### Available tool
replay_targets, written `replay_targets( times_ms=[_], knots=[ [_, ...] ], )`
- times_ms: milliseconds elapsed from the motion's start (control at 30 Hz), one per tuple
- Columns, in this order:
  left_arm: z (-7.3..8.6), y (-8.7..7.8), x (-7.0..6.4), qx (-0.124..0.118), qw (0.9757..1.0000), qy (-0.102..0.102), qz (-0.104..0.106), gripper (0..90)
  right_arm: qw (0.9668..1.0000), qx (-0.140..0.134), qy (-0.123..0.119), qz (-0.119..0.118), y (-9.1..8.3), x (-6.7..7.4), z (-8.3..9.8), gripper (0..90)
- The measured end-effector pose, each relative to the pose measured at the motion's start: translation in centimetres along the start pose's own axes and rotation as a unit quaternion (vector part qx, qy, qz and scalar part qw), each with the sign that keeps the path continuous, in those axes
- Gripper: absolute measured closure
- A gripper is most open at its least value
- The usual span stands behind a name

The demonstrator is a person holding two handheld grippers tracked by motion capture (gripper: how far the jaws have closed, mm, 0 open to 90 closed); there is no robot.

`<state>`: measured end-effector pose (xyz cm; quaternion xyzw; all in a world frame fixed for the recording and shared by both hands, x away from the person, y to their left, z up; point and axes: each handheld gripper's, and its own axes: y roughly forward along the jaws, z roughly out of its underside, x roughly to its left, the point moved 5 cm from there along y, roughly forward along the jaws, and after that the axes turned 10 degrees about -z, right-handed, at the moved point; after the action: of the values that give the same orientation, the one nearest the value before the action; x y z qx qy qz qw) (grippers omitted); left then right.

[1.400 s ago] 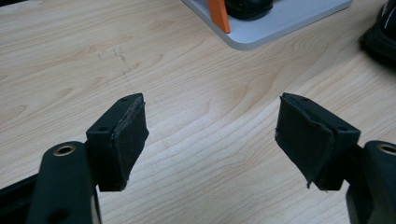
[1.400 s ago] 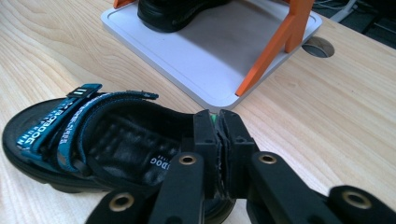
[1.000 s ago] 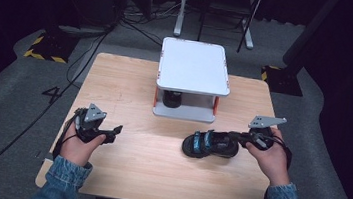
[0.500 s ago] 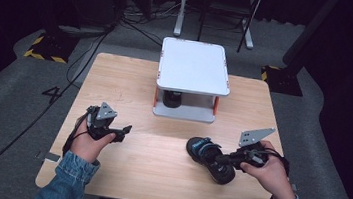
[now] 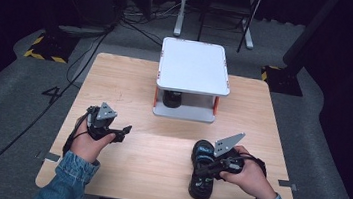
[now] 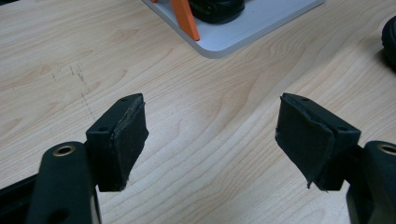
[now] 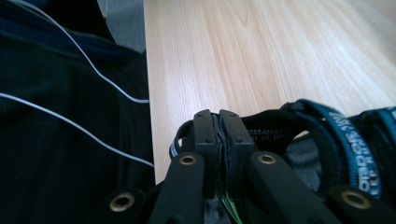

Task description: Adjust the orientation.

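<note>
Black jaws of right gripper (image 7: 219, 128) pinched on sandal (image 5: 202, 170) strap, lower right of high view. Left gripper (image 6: 210, 135) spread, empty. Further up: white shelf (image 5: 194, 66), second shoe (image 5: 172, 98) already beneath; this sandal likely left to stow.

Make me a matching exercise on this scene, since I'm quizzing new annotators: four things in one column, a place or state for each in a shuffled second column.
Things:
1. left gripper
2. right gripper
3. sandal
4. white two-tier stand

Places or states:
A. jaws pressed shut on a black strap
B. at the far middle of the table, a dark thing on its lower shelf
C. jaws wide apart over bare wood, nothing between them
D. black with blue straps, near the table's front edge, right of middle

Pairs: 1-C, 2-A, 3-D, 4-B
</note>
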<state>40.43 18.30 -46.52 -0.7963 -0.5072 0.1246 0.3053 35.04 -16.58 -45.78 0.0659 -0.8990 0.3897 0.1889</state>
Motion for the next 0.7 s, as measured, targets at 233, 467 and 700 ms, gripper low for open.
replay_targets(
  times_ms=[233, 467, 700],
  knots=[
    [0.1, 0.1, 0.1, 0.001, 1.0, -0.003, 0.0, 25.2, 0.9997, -0.024, 0.0, 0.011, -0.8, 0.3, -0.2, 61.5],
    [0.3, 0.4, 0.2, 0.003, 1.0, -0.004, -0.002, 25.2, 0.9931, -0.044, -0.021, 0.107, -3.0, -0.3, -0.3, 46.2],
    [0.6, 0.6, 0.4, 0.009, 0.9999, -0.008, -0.002, 25.1, 0.9857, 0.005, 0.019, 0.167, -2.6, -3.0, 1.6, 47.9]
  ],
)
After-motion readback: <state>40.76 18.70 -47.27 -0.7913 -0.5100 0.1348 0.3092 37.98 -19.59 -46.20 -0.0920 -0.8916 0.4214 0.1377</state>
